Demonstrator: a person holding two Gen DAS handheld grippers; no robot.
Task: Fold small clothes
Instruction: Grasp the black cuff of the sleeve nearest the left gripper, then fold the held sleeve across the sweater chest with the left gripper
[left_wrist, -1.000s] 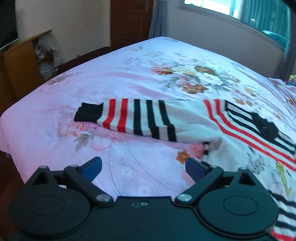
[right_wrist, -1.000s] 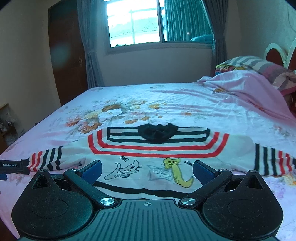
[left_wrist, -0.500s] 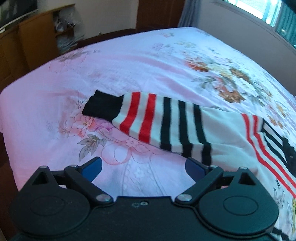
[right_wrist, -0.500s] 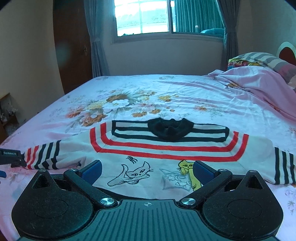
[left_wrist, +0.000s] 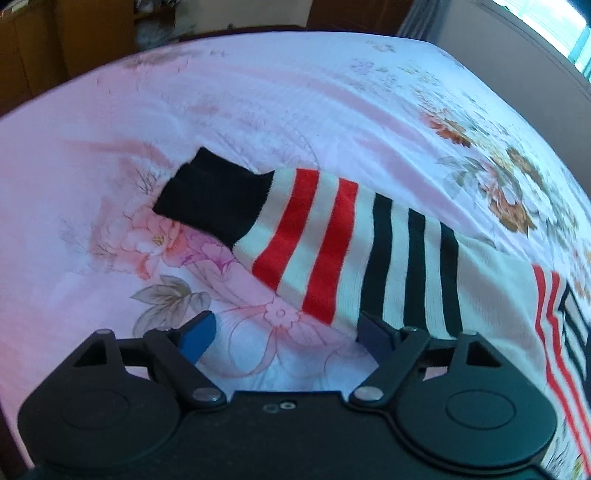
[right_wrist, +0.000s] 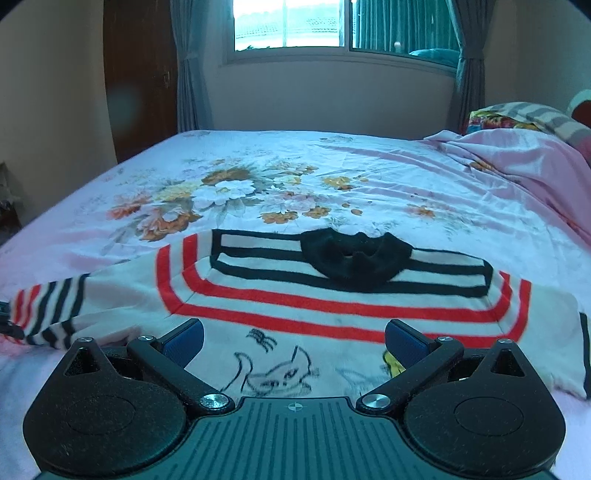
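Observation:
A small white sweater (right_wrist: 332, 302) with red and black stripes, a black collar and cartoon cats lies flat, front up, on the bed. Its left sleeve (left_wrist: 332, 243) stretches out, ending in a black cuff (left_wrist: 210, 195). My left gripper (left_wrist: 284, 332) is open and empty, low over the sheet just in front of the sleeve, its right finger at the sleeve's near edge. My right gripper (right_wrist: 293, 339) is open and empty, hovering over the sweater's chest near the cat drawing.
The bed has a pink floral sheet (left_wrist: 258, 92). A wooden cabinet (left_wrist: 55, 37) stands beyond the bed's left edge. A rumpled pink blanket and pillows (right_wrist: 517, 155) lie at the right. A window and curtains are on the far wall.
Both grippers have moved forward and lower. The left has closed in on the sleeve near the cuff; the right has come over the sweater's chest. The sweater has not moved.

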